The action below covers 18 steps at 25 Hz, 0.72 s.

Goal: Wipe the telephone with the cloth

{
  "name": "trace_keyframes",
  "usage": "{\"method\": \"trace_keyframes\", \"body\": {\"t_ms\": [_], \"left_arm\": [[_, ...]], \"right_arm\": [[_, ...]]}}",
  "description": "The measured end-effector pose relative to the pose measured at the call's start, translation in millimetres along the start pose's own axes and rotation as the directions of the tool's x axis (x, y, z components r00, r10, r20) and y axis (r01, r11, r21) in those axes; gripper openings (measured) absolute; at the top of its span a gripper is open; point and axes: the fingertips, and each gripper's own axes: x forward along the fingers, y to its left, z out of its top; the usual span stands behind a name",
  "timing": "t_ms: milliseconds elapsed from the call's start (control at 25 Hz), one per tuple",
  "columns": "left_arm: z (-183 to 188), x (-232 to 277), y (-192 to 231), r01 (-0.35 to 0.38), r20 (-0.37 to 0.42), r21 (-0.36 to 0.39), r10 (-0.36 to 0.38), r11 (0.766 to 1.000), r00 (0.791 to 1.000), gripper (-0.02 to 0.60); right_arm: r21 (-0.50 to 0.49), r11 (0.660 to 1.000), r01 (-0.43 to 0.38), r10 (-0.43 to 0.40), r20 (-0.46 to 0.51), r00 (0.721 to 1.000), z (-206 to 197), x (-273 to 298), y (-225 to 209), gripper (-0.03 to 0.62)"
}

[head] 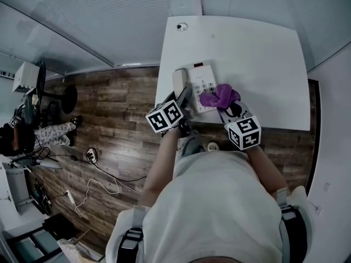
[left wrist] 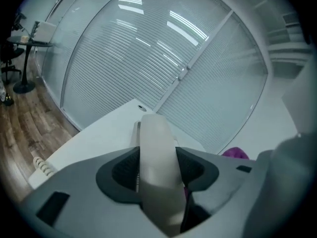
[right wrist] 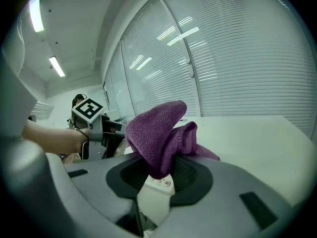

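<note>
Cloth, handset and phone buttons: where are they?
cloth [right wrist: 158, 130]: right gripper view, middle of the bunched fold.
handset [left wrist: 157, 148]: left gripper view, its rounded back.
phone buttons [head: 204, 85]: head view, middle of the keypad.

That's one telephone [head: 202, 86], one handset [head: 180, 81] and one purple cloth [head: 219, 96], just the one. Two grippers in play, the left gripper [head: 184, 98] and the right gripper [head: 224, 107], so four jaws and two marker cubes [head: 164, 116] [head: 243, 132]. One white surface [head: 263, 59], one round grommet [head: 181, 26] in it, one other person [head: 52, 131] back there

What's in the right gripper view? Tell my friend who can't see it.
The right gripper pinches a purple cloth just above the buttons of the white telephone. Behind lie a white table and window blinds.
</note>
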Motion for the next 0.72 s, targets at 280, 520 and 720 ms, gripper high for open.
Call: {"method": "trace_keyframes", "body": {"t_ms": [280,520,720], "left_arm": [[11.2,-34.7,-25.7,0.225,0.078,-0.107,-0.217,0.968,0.973,0.227],[18.1,-69.5,-49.0,0.386,0.174,-0.168,-0.358,0.907,0.917,0.225],[11.2,-91.4,-56.4,0.450,0.215,-0.270,-0.403,0.851,0.890,0.225]], "right_arm": [[-0.023,1.000,-0.013,0.014,0.029,1.000,13.2,-6.3,5.0,0.117],[-0.055,0.998,-0.033,0.038,0.082,0.996,38.1,-7.8,10.1,0.117],[-0.066,0.996,-0.060,0.068,0.130,0.989,62.9,-6.7,18.7,0.117]]}}
